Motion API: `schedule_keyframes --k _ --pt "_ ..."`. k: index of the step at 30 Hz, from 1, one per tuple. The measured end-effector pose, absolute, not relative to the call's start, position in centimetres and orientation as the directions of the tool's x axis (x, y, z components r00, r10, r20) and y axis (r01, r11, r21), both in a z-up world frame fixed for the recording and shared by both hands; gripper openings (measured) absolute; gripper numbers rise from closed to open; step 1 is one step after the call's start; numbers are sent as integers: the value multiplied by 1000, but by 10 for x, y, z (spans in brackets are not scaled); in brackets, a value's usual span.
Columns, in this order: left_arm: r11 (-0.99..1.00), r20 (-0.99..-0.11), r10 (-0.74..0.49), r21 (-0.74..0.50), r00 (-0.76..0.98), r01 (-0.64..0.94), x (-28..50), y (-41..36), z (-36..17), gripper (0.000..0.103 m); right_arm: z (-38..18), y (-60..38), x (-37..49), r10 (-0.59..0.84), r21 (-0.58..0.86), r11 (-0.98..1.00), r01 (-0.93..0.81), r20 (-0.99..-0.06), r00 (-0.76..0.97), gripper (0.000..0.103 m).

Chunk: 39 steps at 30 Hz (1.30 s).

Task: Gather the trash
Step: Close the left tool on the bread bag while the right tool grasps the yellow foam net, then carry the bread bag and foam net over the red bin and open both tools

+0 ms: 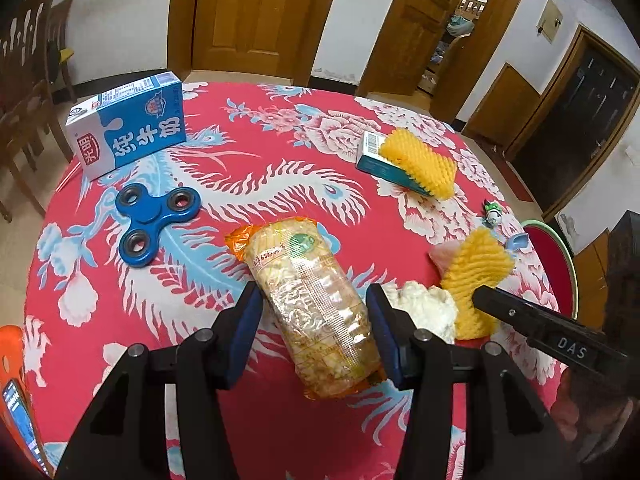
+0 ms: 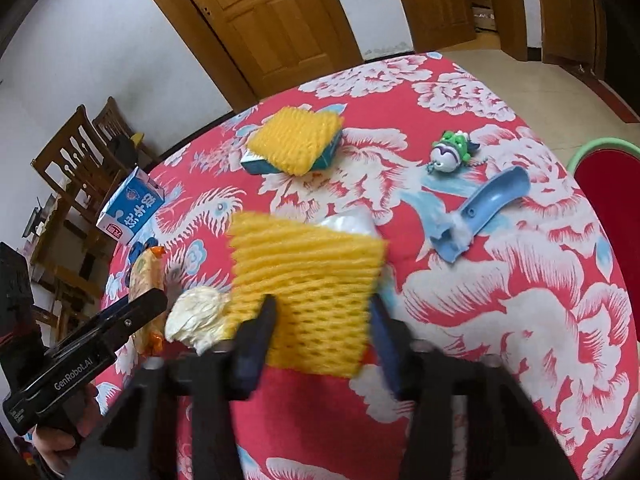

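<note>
From the left wrist view, our left tongs (image 1: 316, 334) straddle a clear plastic wrapper (image 1: 316, 304) with orange ends, which lies lengthwise on the round counter (image 1: 280, 184) under its red floral cloth. The blue pads sit right at the wrapper's two sides; we cannot tell whether they press it or merely flank it. Beyond the wrapper lie a blue fidget spinner (image 1: 156, 226) and a blue-and-white milk carton (image 1: 128, 124). At the far right a yellow foam net (image 1: 420, 162) rests on a small teal box (image 1: 380, 160). Nearer, a second foam net (image 1: 474, 280) lies beside a crumpled white tissue (image 1: 428, 310), with the arm of our right tongs reaching to it.

From the right wrist view, our right tongs (image 2: 320, 340) are clenched on that second foam net (image 2: 308, 280), its mesh pinched between the blurred pads. The white tissue (image 2: 196, 316) lies just left of it, touching the net's edge. Further off on the counter (image 2: 500, 280) are a blue scoop (image 2: 484, 212), a small green-and-white toy (image 2: 450, 152), and the first net on its box (image 2: 296, 146). The left tongs' arm shows at the lower left beside the wrapper (image 2: 146, 276).
</note>
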<state>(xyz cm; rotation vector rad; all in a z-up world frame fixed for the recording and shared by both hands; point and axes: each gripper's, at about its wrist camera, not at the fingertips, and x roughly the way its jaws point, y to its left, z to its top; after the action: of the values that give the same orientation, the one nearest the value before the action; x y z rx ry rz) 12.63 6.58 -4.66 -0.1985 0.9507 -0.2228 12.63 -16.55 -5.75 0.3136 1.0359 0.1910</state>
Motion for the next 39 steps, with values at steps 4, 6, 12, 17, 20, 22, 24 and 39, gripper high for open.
schedule_keyframes --k 4,6,12,17,20,22,24,39 --pt "959 -780 -272 -266 563 96 124 63 -44 54 -54 -169 121 306 344 939 -22 -804 511 11" --pt "959 -779 -273 -270 564 92 122 60 -42 54 -50 -171 119 311 345 938 -33 -794 523 10" --pt "959 -775 -270 -271 570 87 113 53 -35 54 -35 -178 107 332 361 930 -63 -757 562 8" --pt "958 -772 -271 -271 575 88 110 48 -28 54 -24 -187 97 351 384 920 -77 -724 593 8" --pt "959 -765 -272 -267 584 97 107 43 -22 54 -17 -192 92 362 398 914 -82 -705 610 8" --pt "957 -761 -280 -270 585 107 105 40 -19 54 -13 -196 88 364 404 911 -84 -693 622 8" --pt "955 -759 -289 -271 584 120 103 35 -15 54 -9 -199 85 364 408 909 -83 -683 633 8" --pt "932 -750 -360 -263 555 249 104 -23 6 54 9 -253 60 324 444 896 -19 -622 713 8"
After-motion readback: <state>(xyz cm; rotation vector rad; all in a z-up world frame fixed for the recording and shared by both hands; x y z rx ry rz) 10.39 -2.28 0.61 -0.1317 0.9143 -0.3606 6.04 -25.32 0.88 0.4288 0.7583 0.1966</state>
